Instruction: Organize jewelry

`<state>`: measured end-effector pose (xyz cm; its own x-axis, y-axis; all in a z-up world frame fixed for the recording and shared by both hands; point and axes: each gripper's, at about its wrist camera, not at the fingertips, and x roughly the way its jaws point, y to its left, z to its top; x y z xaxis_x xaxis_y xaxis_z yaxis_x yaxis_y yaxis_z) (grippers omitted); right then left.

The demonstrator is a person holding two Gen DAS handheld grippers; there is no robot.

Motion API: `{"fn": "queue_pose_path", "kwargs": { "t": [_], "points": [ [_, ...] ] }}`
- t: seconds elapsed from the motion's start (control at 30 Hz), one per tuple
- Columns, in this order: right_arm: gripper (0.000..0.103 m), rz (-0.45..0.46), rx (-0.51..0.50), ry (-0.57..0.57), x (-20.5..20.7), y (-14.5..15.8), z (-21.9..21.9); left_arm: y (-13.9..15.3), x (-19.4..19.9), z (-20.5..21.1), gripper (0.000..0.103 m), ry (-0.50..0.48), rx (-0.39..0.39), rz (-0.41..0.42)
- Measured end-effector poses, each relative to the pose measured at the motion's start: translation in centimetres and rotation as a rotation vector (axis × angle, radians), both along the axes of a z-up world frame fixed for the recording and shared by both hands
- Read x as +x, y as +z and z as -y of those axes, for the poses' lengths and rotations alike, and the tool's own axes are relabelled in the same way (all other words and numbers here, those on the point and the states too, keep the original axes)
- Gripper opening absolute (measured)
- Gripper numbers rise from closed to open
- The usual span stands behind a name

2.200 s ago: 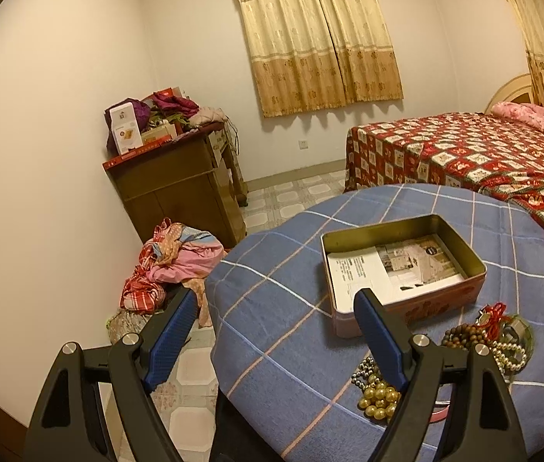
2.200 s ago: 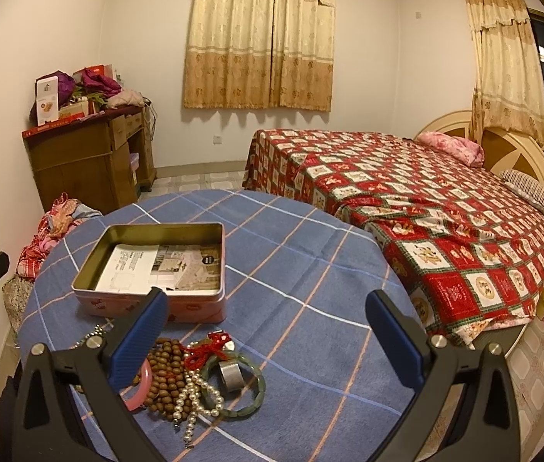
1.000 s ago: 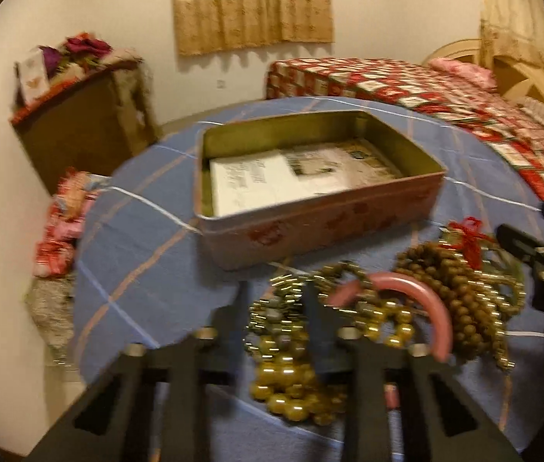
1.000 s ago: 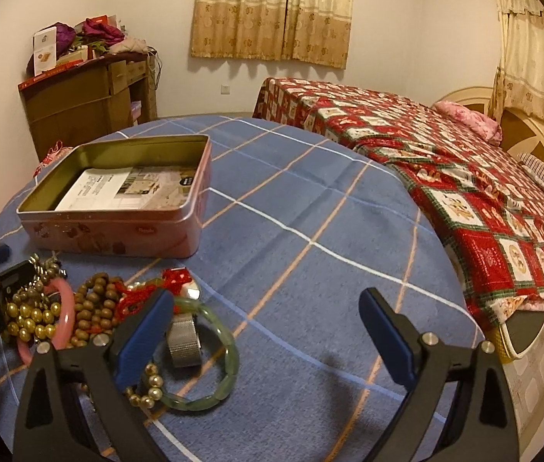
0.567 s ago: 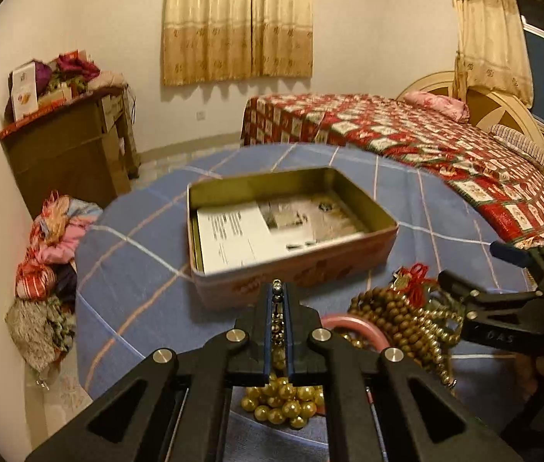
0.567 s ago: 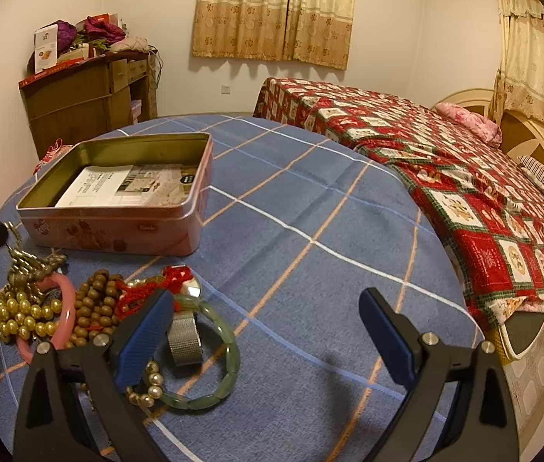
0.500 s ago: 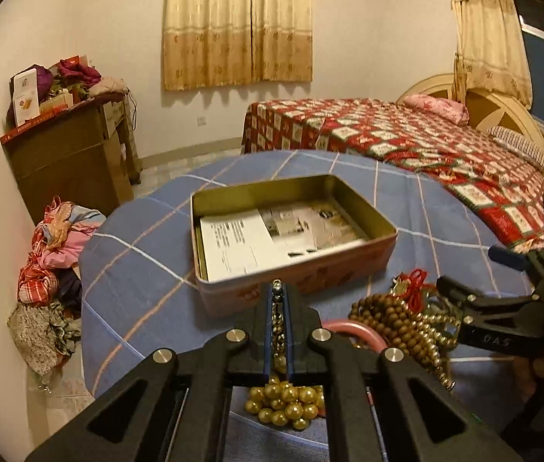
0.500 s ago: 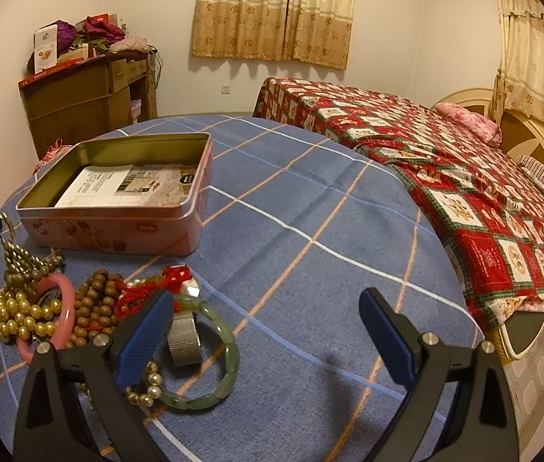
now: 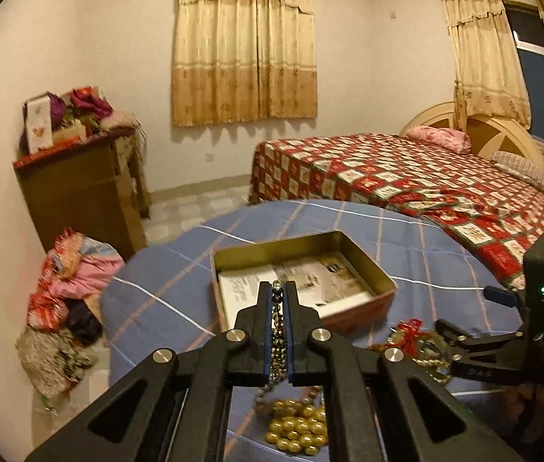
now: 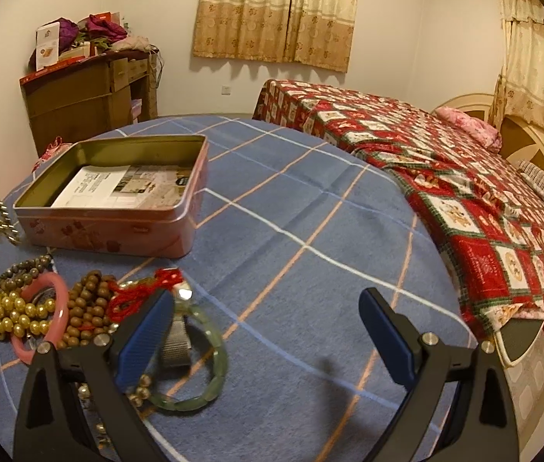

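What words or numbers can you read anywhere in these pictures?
Paper in the tin: printed text, too small to read.
White box on the dresser: markings too blurred to read.
Right gripper, seen from the left wrist: raised letters, too blurred to read.
So nothing can be read for sure.

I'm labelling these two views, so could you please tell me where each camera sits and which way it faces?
Left wrist: on the left gripper, raised, facing the tin; its fingers pinch a bead chain.
Right wrist: on the right gripper, open, low over the jewelry pile.
Shared: tin, bed, dresser.
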<state>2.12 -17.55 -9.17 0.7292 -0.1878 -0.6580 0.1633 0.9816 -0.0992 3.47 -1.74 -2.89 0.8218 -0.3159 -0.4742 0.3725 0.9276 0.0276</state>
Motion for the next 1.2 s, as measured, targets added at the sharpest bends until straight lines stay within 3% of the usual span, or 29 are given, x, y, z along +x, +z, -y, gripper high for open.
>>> {"fn": "queue_pose_path", "kwargs": {
  "t": [0.27,0.6,0.7,0.77,0.83,0.87,0.97,1.2],
  "points": [
    [0.076,-0.032,0.048,0.049,0.3,-0.4,-0.2,-1.5,1.2,-2.1,0.004,0.057,-0.012,-0.041],
    [0.070,-0.052,0.035,0.177,1.6,-0.3,-3.2,-3.1,2.1,-2.9,0.004,0.076,-0.001,-0.081],
    [0.061,-0.083,0.035,0.212,2.2,-0.7,-3.7,-3.6,2.4,-3.2,0.004,0.080,-0.003,-0.100],
    [0.039,-0.108,0.028,0.235,2.4,-1.1,-3.9,-3.7,2.5,-3.4,0.004,0.082,-0.009,-0.107],
    [0.033,-0.117,0.050,0.260,2.3,-1.3,-3.9,-3.6,2.6,-3.6,0.004,0.082,-0.011,-0.108],
    [0.025,-0.110,0.048,0.264,2.1,-1.3,-3.9,-3.7,2.5,-3.6,0.004,0.081,-0.012,-0.109],
    [0.017,-0.079,0.068,0.273,1.7,-0.7,-3.7,-3.6,2.4,-3.6,0.004,0.079,-0.009,-0.104],
    [0.015,-0.012,0.082,0.256,1.1,0.8,-3.2,-3.1,2.1,-3.3,0.004,0.069,-0.012,-0.094]
  ]
}}
